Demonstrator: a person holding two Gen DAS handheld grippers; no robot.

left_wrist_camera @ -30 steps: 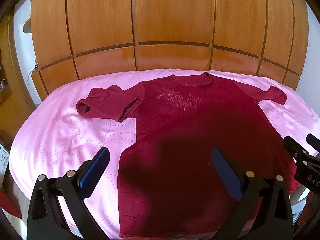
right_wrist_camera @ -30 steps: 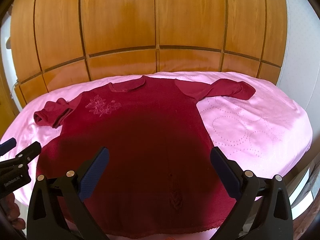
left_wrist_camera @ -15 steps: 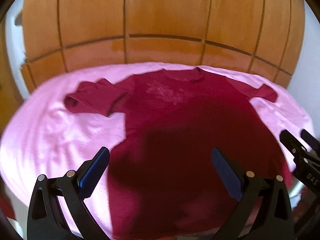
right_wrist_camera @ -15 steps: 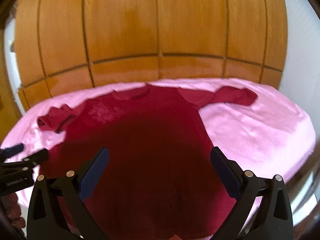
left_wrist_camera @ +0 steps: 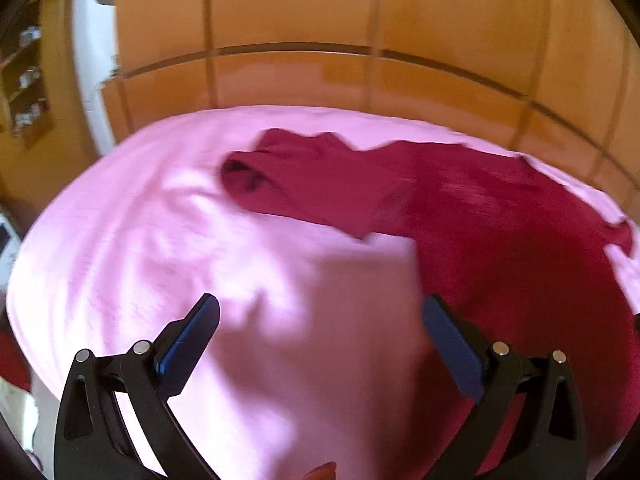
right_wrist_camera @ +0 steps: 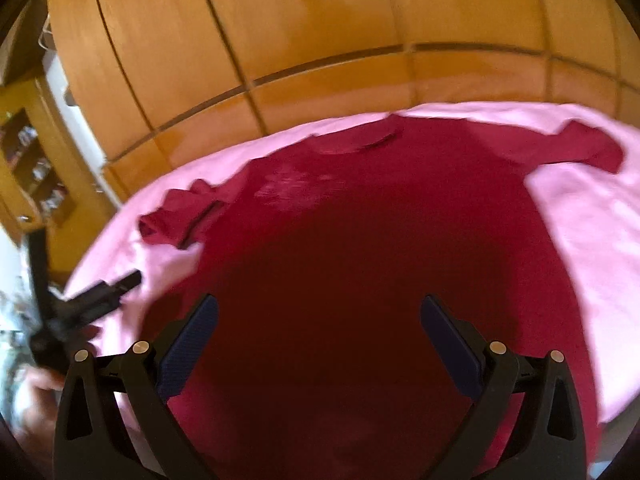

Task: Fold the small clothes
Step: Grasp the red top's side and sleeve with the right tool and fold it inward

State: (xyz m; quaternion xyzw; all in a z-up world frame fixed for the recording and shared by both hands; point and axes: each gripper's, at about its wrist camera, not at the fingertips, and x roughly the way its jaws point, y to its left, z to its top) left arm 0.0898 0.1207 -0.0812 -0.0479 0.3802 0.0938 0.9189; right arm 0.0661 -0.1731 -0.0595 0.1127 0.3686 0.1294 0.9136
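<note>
Both jaws wide open, holding nothing; left gripper [left_wrist_camera: 316, 320] sits nearer the shirt's [right_wrist_camera: 360, 264] crumpled sleeve [left_wrist_camera: 288, 184], up ahead.

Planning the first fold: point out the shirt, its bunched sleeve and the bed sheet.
shirt [right_wrist_camera: 360, 280]: right wrist view, middle of the body.
bunched sleeve [left_wrist_camera: 288, 184]: left wrist view, crumpled sleeve near its cuff.
bed sheet [left_wrist_camera: 168, 248]: left wrist view, bare pink area left of the shirt.
</note>
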